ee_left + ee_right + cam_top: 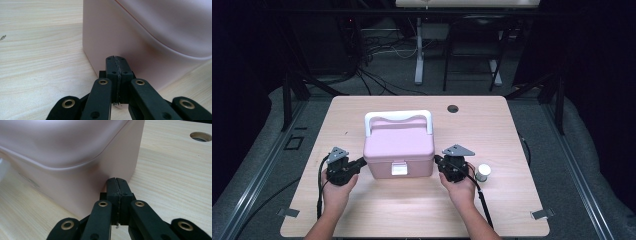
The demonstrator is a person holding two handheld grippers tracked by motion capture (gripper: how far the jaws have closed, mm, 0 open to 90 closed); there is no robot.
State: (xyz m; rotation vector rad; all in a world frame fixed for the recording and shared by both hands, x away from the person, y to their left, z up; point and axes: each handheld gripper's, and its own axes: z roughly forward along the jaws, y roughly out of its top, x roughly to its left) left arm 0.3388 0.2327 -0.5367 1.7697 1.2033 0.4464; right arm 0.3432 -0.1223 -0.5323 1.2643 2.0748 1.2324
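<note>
My left gripper (357,163) has its jaws pressed together, empty, tips against the pink box's (398,145) left wall. My right gripper (439,161) mirrors it, clamped on nothing, tips at the right wall. Box sits between them; a small white jar (482,172) stands just right of my right gripper.

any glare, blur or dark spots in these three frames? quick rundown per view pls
High view: table evenly lit, surroundings nearly black, image soft; the pink box casts a faint shadow. Left gripper view: the shut left gripper is sharp, the box's upper wall blurs close to the lens. Right gripper view: right gripper crisp, a pale sheen on the box lid at top left, table grain sharp.
</note>
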